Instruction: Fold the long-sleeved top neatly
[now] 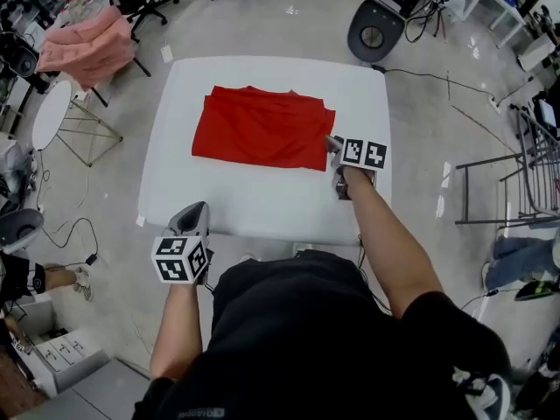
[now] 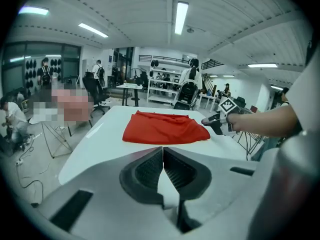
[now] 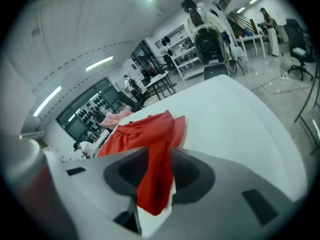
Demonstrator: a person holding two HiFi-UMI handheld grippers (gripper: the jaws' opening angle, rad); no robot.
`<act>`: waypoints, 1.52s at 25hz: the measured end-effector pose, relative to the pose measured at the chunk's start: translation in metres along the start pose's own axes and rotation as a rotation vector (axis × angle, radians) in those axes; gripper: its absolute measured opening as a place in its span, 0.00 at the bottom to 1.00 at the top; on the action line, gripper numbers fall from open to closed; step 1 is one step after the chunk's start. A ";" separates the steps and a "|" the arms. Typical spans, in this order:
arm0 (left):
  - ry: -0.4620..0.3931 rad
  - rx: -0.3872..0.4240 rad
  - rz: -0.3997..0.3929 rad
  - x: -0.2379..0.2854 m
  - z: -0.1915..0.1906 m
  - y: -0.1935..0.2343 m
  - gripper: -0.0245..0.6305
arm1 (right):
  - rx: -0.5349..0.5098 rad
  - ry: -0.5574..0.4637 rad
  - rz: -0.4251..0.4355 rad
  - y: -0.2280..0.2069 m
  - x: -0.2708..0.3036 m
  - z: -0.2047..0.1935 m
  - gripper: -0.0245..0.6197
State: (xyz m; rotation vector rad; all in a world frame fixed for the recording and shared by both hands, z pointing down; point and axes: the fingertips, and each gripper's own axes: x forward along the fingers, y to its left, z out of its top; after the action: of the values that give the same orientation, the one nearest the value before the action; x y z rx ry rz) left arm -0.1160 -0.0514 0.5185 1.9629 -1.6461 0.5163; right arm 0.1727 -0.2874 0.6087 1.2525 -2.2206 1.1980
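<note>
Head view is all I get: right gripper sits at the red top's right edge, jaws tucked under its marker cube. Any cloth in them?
Observer: Yes. In the right gripper view, a fold of the red top lies between the jaws of the right gripper.
Operator: Clamped?
Observer: No. The jaws stand apart and the fold looks loose between them.
Operator: Left one?
Observer: On the left gripper the jaws are together, with nothing between them.
</note>
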 end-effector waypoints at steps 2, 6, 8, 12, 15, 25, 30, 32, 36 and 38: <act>0.003 -0.022 0.037 -0.003 -0.006 0.001 0.05 | 0.054 0.014 0.025 -0.004 0.014 0.003 0.29; 0.012 -0.055 0.090 -0.008 -0.017 -0.001 0.05 | 0.051 0.068 0.006 -0.011 0.036 0.001 0.32; 0.018 -0.062 0.108 -0.009 -0.020 -0.003 0.05 | 0.065 0.095 -0.018 -0.017 0.046 -0.002 0.33; 0.027 -0.065 0.132 -0.011 -0.024 -0.007 0.05 | 0.025 0.132 -0.078 -0.020 0.054 -0.005 0.31; 0.029 -0.055 0.139 -0.010 -0.023 -0.012 0.05 | -0.079 0.170 -0.149 -0.021 0.054 -0.006 0.25; 0.018 -0.004 0.083 0.003 -0.013 -0.009 0.05 | 0.061 0.152 -0.036 -0.023 0.058 -0.007 0.11; 0.031 0.023 0.019 0.015 -0.008 0.014 0.05 | 0.041 0.094 -0.042 -0.031 0.035 0.008 0.10; 0.046 0.035 -0.013 0.022 -0.008 0.027 0.05 | 0.027 0.069 -0.080 -0.037 0.020 0.015 0.10; 0.053 0.062 -0.082 0.035 0.005 0.035 0.05 | -0.032 0.036 -0.184 -0.055 -0.023 0.030 0.10; 0.042 0.087 -0.120 0.043 0.019 0.034 0.05 | -0.064 0.014 -0.227 -0.058 -0.044 0.046 0.10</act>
State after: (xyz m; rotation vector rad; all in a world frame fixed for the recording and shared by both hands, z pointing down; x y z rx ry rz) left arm -0.1417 -0.1006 0.5340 2.0836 -1.4926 0.5876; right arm 0.2503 -0.3152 0.5840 1.4209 -2.0256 1.0373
